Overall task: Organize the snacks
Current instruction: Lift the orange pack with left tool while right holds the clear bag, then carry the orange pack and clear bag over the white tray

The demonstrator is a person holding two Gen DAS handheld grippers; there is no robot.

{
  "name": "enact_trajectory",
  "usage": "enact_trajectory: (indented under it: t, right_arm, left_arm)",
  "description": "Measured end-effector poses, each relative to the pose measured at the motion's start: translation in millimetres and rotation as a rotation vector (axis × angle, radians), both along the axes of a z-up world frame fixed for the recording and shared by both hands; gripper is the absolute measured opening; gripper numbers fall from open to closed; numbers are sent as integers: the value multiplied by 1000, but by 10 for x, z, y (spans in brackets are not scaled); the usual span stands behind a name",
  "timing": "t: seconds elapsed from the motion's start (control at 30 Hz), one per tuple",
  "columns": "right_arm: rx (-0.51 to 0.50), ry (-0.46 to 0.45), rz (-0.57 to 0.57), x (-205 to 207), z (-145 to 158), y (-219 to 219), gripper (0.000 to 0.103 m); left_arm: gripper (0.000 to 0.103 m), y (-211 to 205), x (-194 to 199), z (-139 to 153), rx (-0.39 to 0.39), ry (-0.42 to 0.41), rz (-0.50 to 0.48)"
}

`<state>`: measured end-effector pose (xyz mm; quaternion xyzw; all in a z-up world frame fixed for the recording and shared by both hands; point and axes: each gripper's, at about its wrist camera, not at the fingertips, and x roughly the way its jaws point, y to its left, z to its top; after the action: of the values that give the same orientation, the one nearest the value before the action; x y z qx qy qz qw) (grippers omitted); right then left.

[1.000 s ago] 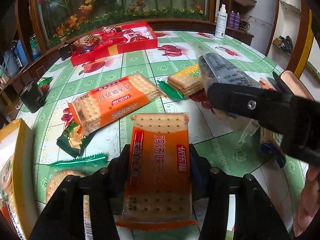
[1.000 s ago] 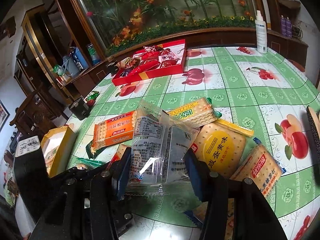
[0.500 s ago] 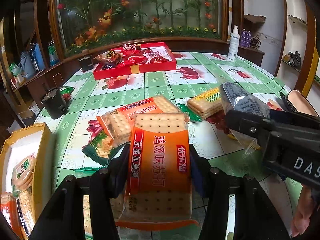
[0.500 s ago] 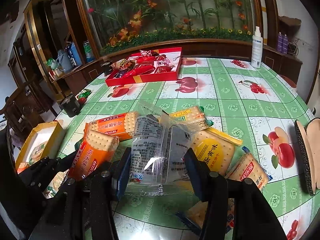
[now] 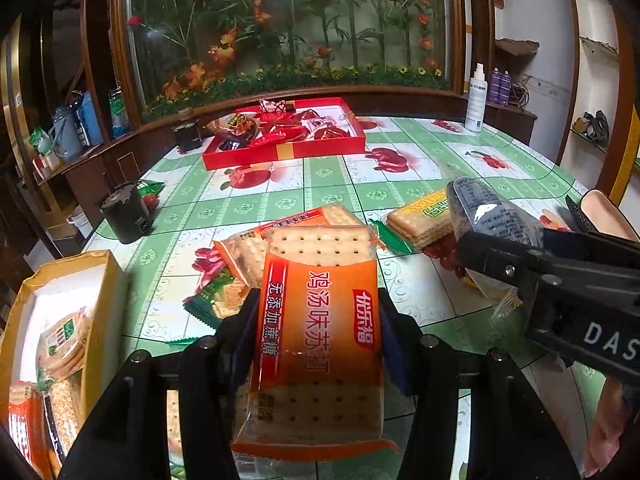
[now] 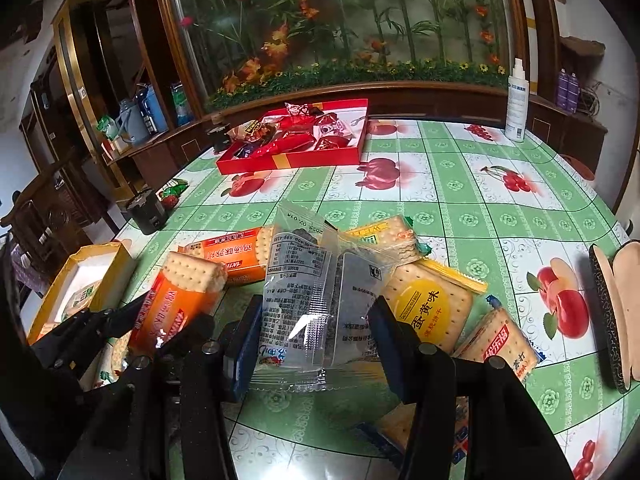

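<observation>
A home's living room: a round table (image 6: 460,184) under a fruit-print oilcloth, dark wooden cabinets (image 6: 76,92), a big glass case of artificial flowers (image 6: 340,20), and thermoses (image 6: 138,118) on a shelf.

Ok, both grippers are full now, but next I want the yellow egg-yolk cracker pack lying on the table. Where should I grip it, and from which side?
Probably grip the yellow egg-yolk cracker pack across its two side edges, coming down from above at the near end. It lies flat and wide, label up. The green-labelled cracker pack crowds its far end and the orange cracker pack lies close on its right, so expect little room there.
</observation>
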<state>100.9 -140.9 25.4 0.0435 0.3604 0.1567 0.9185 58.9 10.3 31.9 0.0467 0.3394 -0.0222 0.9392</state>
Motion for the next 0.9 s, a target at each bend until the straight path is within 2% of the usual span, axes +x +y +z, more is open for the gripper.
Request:
enact_trajectory:
  t: [0.57, 0.9]
  right_arm:
    - [-29, -40, 45, -105, 35, 152, 56]
    - [-9, -36, 90, -161, 31, 239, 56]
  left_arm:
    - [53, 112, -436, 289, 49, -88, 58]
    - [53, 240, -599, 416, 49, -112, 79]
